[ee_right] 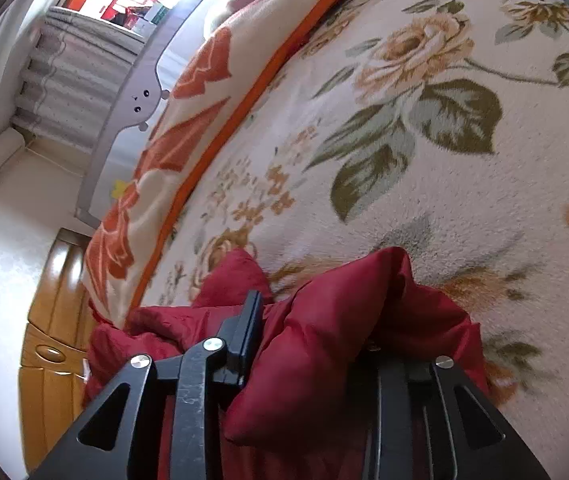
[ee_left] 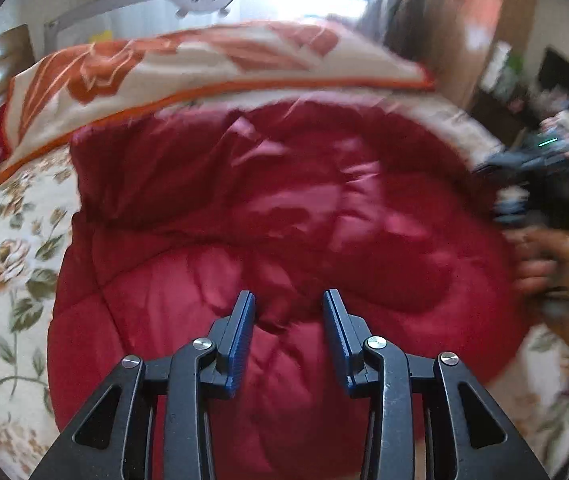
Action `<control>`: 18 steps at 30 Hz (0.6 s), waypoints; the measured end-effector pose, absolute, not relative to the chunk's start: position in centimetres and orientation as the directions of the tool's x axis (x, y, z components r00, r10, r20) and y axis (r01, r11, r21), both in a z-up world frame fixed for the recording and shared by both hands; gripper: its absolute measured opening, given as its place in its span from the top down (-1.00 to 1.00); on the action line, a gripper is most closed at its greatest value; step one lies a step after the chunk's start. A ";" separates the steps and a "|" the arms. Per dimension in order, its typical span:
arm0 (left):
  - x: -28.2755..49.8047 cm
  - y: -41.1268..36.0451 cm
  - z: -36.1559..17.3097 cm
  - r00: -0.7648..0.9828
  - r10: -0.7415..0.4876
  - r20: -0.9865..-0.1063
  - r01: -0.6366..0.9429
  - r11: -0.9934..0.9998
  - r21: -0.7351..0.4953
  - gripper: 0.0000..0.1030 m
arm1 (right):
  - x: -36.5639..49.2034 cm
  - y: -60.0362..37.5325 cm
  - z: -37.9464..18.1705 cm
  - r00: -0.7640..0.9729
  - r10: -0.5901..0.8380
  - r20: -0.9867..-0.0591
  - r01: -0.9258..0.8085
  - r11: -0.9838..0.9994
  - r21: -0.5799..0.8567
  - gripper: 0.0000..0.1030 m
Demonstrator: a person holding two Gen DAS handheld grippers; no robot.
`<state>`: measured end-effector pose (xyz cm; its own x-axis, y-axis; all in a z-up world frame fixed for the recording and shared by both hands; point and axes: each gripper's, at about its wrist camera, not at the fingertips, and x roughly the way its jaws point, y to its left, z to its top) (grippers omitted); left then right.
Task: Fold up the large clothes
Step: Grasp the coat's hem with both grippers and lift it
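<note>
A large dark-red padded jacket (ee_left: 268,216) lies spread on a floral bedspread (ee_left: 8,264). My left gripper (ee_left: 288,300) hovers just above the jacket's near part, open and empty. At the right edge of the left wrist view a hand (ee_left: 556,264) holds the right gripper at the jacket's side, blurred. In the right wrist view the right gripper (ee_right: 308,312) has a thick fold of the red jacket (ee_right: 324,352) between its fingers; the fabric hides its right finger.
A folded cream and orange blanket (ee_left: 204,64) lies at the far side of the bed. A wooden headboard (ee_right: 52,360) stands beyond the bed in the right wrist view. A grey bed rail (ee_right: 132,96) and a cluttered shelf (ee_left: 564,128) flank the bed.
</note>
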<state>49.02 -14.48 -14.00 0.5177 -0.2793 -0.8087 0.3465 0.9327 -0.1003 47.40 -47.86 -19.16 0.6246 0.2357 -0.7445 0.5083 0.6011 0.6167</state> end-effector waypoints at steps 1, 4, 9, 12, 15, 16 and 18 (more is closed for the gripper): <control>49.7 -14.0 -14.9 0.507 -0.268 -0.819 0.327 0.939 -0.104 0.33 | 47.2 -48.1 -18.6 0.626 0.240 -0.742 0.508 0.597 0.621 0.26; 50.8 -12.9 -15.8 0.508 -0.256 -0.823 0.294 0.949 -0.114 0.44 | 45.7 -48.2 -15.5 0.658 0.230 -0.717 0.472 0.616 0.630 0.03; 51.3 -12.7 -15.9 0.515 -0.227 -0.826 0.275 0.957 -0.092 0.45 | 42.1 -45.0 -9.1 0.726 0.144 -0.672 0.349 0.765 0.541 -0.26; 51.1 -13.6 -15.7 0.513 -0.204 -0.834 0.271 0.960 -0.069 0.45 | 42.1 -40.1 -8.0 0.701 0.199 -0.685 0.185 0.876 0.445 -0.31; 51.6 -14.3 -15.4 0.508 -0.187 -0.841 0.257 0.965 -0.059 0.47 | 44.0 -35.1 -10.5 0.566 0.212 -0.797 0.056 0.954 0.293 -0.28; 52.2 -14.2 -15.4 0.513 -0.175 -0.840 0.246 0.968 -0.052 0.48 | 44.5 -34.4 -11.5 0.529 0.192 -0.827 0.043 0.967 0.252 -0.28; 53.3 -14.2 -15.5 0.525 -0.134 -0.841 0.214 0.977 -0.023 0.51 | 46.2 -34.0 -14.5 0.426 0.136 -0.895 0.061 0.982 0.179 -0.28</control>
<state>53.32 -14.24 -15.48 0.5245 -0.1343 -0.8407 0.2137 0.9766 -0.0227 46.20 -34.01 -14.49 0.4256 0.1363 -0.8946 0.0612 0.9820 0.1788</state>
